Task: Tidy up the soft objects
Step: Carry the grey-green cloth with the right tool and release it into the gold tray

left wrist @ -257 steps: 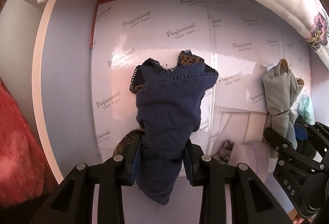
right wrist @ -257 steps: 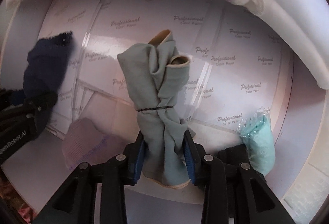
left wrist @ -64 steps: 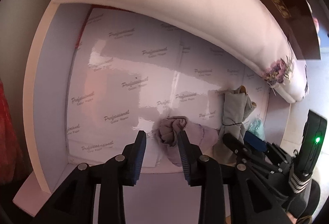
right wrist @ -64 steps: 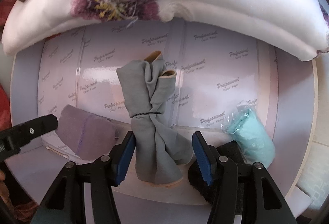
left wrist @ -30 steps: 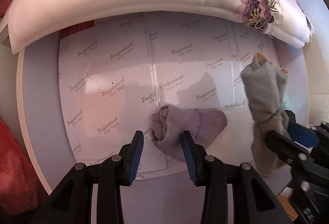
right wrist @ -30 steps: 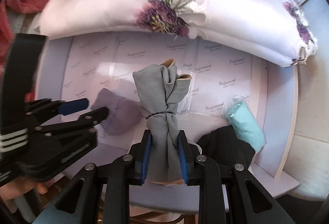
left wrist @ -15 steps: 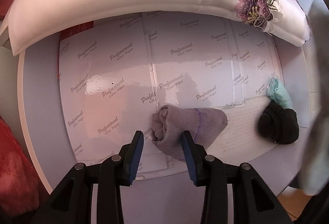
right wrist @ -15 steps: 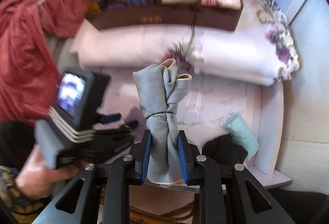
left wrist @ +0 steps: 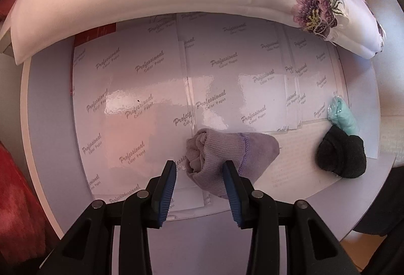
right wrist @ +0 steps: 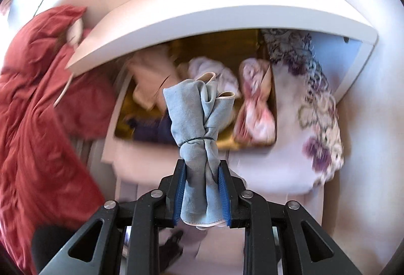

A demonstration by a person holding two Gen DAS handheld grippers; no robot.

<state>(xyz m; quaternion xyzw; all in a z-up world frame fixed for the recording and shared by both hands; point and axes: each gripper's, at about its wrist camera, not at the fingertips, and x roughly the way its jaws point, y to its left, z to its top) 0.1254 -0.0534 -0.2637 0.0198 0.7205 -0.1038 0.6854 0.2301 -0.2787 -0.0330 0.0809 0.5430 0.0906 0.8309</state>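
Note:
My left gripper (left wrist: 199,181) points straight down with its jaws open over a rolled lilac sock (left wrist: 227,156), which lies on the glossy paper sheets (left wrist: 214,88). The sock shows between the blue pads (left wrist: 168,184), and I see no squeeze on it. A black sock ball (left wrist: 341,156) and a mint packet (left wrist: 344,118) lie at the right. My right gripper (right wrist: 202,189) is shut on a grey-blue cloth bundle (right wrist: 199,118) tied with a black band. It holds the bundle upright in front of a brown box (right wrist: 250,146) of soft items.
A white folded cloth with a purple flower (left wrist: 313,10) runs along the back of the lower shelf. A white shelf board (right wrist: 202,7) overhangs the box. A pink floral bundle (right wrist: 255,103) sits in the box's right end. Red fabric (right wrist: 38,123) hangs at the left.
My right gripper rose with the grey-blue bundle from the paper-lined shelf up to the brown box and left the left wrist view. My left gripper stayed over the lilac sock.

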